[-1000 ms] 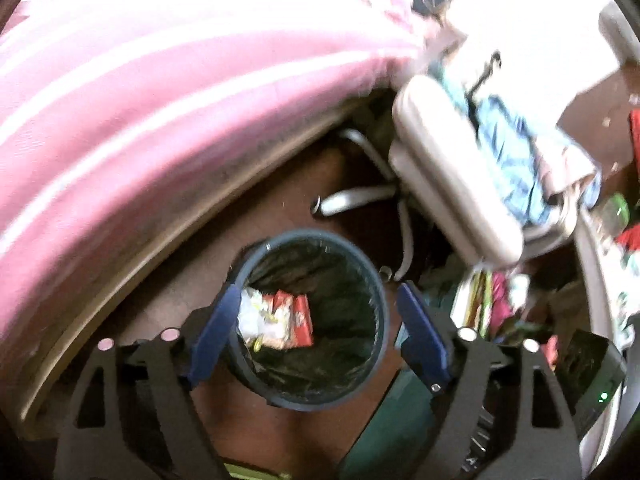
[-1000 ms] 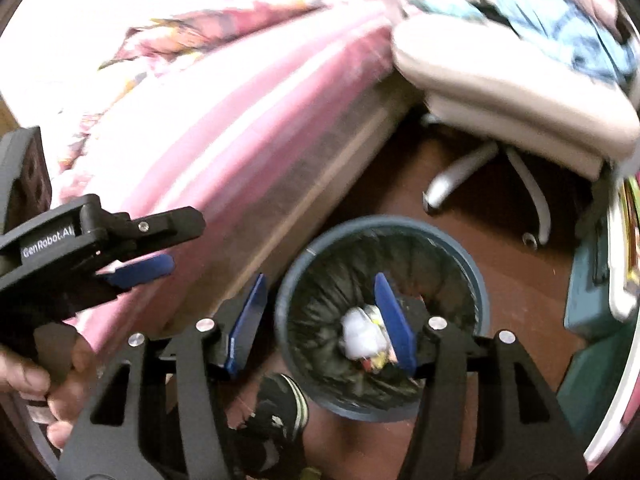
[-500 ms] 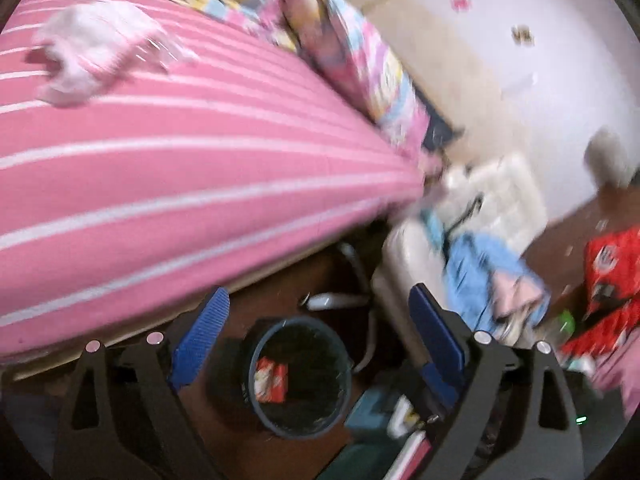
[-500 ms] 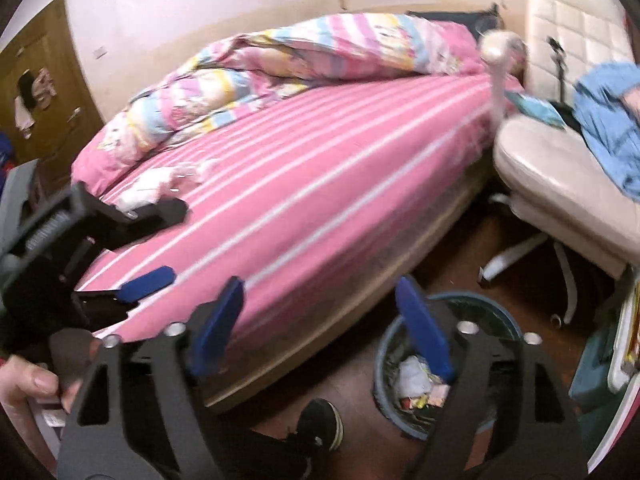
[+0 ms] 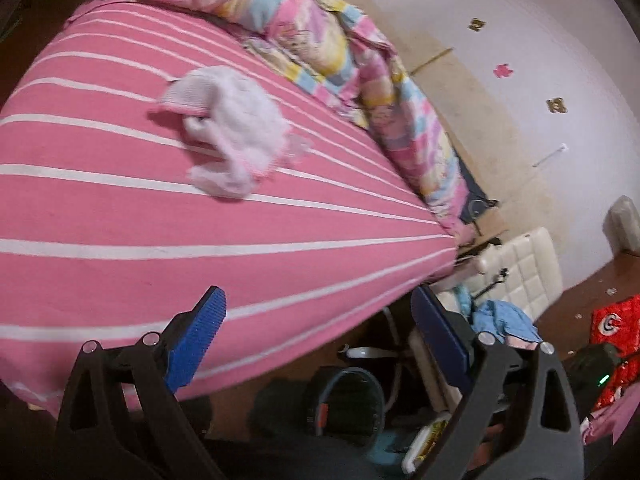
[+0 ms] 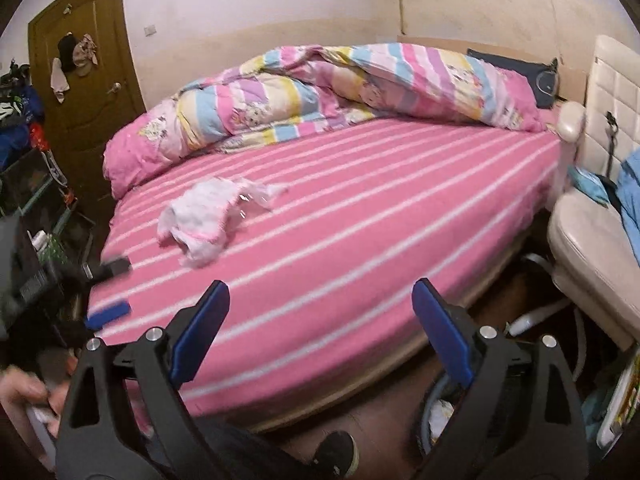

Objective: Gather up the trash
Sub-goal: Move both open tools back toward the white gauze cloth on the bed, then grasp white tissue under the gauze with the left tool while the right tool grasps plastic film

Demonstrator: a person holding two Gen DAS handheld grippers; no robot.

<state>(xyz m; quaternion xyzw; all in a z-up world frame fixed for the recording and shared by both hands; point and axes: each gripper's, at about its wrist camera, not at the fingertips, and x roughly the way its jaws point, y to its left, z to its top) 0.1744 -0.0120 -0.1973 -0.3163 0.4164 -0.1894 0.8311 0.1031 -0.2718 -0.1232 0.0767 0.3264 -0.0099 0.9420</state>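
A crumpled white wad of tissue with clear plastic point(image 5: 236, 128) lies on the pink striped bed sheet point(image 5: 100, 216); it also shows in the right wrist view as the white wad point(image 6: 208, 212). My left gripper point(image 5: 320, 320) is open and empty, hovering over the bed's near edge, well short of the wad. My right gripper point(image 6: 320, 320) has its jaws opening, with nothing between them, also above the bed's edge. The left gripper point(image 6: 112, 290) appears blurred at the right view's left side. The dark trash bin point(image 5: 348, 396) with wrappers inside stands on the floor below; the bin point(image 6: 436, 416) is partly hidden behind my right finger.
A rolled pastel quilt point(image 6: 360, 88) lies along the wall side of the bed. A cream office chair point(image 6: 580, 240) with blue clothes stands right of the bin. A brown door point(image 6: 80, 80) and cluttered shelves are at the left. A person's shoe point(image 6: 336, 452) is by the bed.
Both grippers have risen away from the bin and swung up towards the bed. Their jaws have spread wider. The bin has dropped to the bottom of both views.
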